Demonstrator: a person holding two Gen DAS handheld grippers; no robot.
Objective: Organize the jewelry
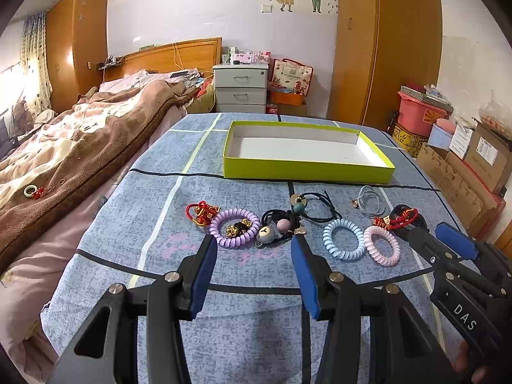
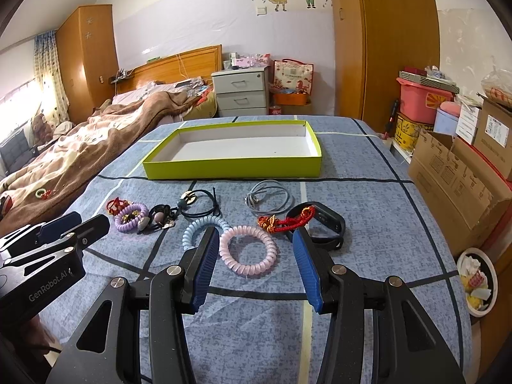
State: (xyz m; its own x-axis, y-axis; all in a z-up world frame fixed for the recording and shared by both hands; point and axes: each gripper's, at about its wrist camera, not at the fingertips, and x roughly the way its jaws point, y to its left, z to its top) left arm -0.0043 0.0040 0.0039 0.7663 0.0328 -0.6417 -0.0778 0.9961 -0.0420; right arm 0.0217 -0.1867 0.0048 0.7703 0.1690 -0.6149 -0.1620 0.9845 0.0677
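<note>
Jewelry lies in a loose row across the middle of the table, which we see covered by a blue cloth [image 1: 256, 320] with a grid of dark and pale lines. From the left edge inward we find a red knotted cord charm [image 1: 201, 212], a purple spiral coil hair tie [image 1: 235, 228] with a gold-and-black bead bracelet [image 1: 237, 227] resting inside its ring, a black elastic hair tie with a grey bear face and a pink ball [image 1: 274, 228], and a dark elastic cord with a teal bead [image 1: 312, 207]. Further toward the right edge lie a light blue spiral coil hair tie [image 1: 344, 239] touching a pink spiral coil hair tie [image 2: 248, 250], with a grey elastic band [image 2: 267, 200] behind them. A red braided cord bracelet with gold beads [image 2: 286, 220] lies across a black wristband [image 2: 323, 224].

Beyond the row, toward the far edge, sits a shallow lime-green cardboard box with a white inside [image 1: 307, 168], and we see nothing in it.

Our left gripper [image 1: 254, 243] hovers above the cloth just short of the bear hair tie, its jaws apart and holding nothing. Our right gripper [image 2: 256, 236] hovers with its jaws apart on either side of the pink coil, not pressing on it.

A bed with a brown blanket [image 1: 96, 134] stands beside the left edge.
</note>
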